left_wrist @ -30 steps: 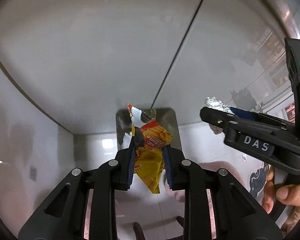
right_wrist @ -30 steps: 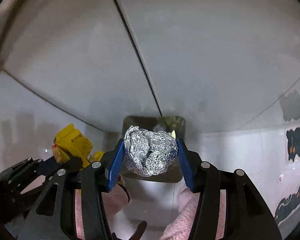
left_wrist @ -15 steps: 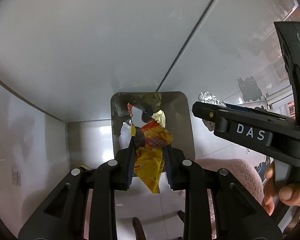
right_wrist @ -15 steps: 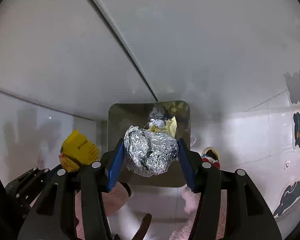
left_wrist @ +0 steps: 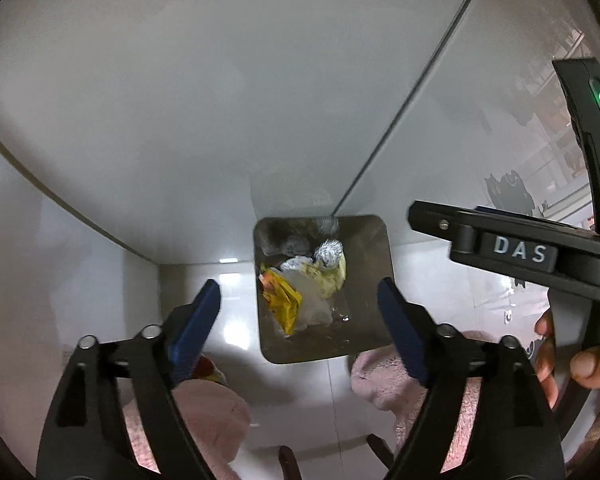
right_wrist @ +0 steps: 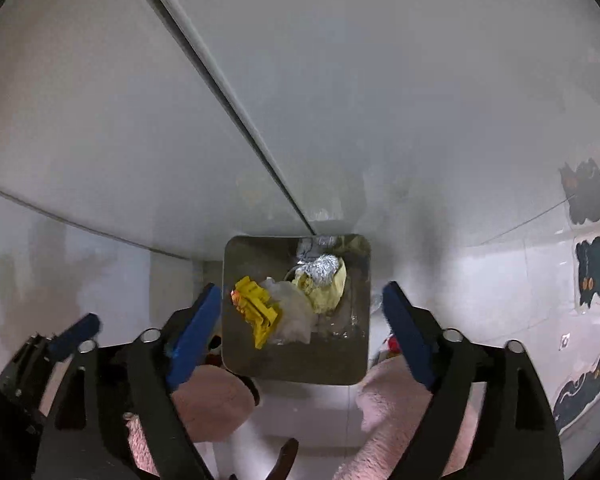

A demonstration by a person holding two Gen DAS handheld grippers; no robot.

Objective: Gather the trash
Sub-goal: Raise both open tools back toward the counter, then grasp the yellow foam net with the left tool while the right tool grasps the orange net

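Both claws point steeply down over a square metal bin point(left_wrist: 364, 332) standing on the pale tiled floor point(left_wrist: 204, 280) against a white wall.

Left claw point(left_wrist: 300, 316): jaws opening, spread wide, nothing between the blue pads. The yellow snack wrapper point(left_wrist: 282, 300) lies inside the bin at its left side, clear of the pads.

Right claw point(right_wrist: 302, 320): jaws opening, also wide, nothing gripped. The crumpled foil ball point(right_wrist: 320, 270) sits in the bin toward the far wall, resting on a pale yellow crumpled paper point(right_wrist: 326, 294). A clear plastic bag point(right_wrist: 294, 314) lies between the wrapper and the paper.

In the left view, the right claw's black body marked "DAS" crosses the right side, a hand point(left_wrist: 576, 364) on its handle. Pink fuzzy slippers point(right_wrist: 210, 404) show below the bin.
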